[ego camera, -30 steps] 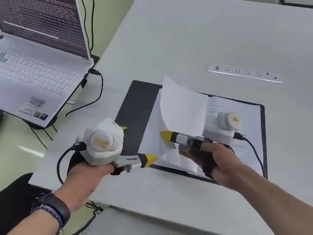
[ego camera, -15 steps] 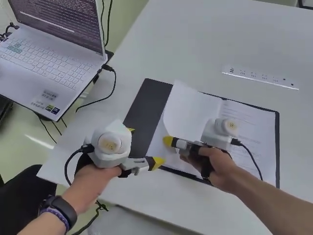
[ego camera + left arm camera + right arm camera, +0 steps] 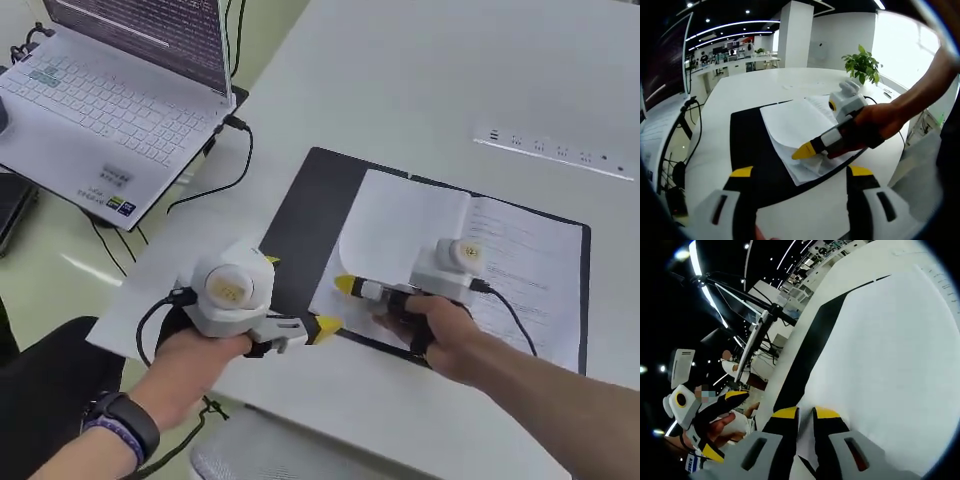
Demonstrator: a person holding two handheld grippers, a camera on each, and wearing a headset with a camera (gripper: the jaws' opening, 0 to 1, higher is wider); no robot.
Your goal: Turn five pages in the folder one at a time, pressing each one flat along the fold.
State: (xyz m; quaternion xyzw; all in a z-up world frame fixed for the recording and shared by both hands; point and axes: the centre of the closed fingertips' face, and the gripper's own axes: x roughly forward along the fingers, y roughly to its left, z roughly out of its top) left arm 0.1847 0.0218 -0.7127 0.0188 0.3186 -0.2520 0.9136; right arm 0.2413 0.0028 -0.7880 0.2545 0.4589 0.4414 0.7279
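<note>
Right gripper (image 3: 806,413) jaws almost together, pinching the near edge of a curled page (image 3: 400,225), left gripper (image 3: 800,171) jaws wide apart, empty, by the near edge of the black folder (image 3: 300,225), open on the desk (image 3: 420,90), page print too small to read, laptop (image 3: 100,110) beyond

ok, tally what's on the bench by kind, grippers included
grippers: 2, left gripper and right gripper
folder: 1
held page: 1
laptop: 1
power strip: 1
total: 6
</note>
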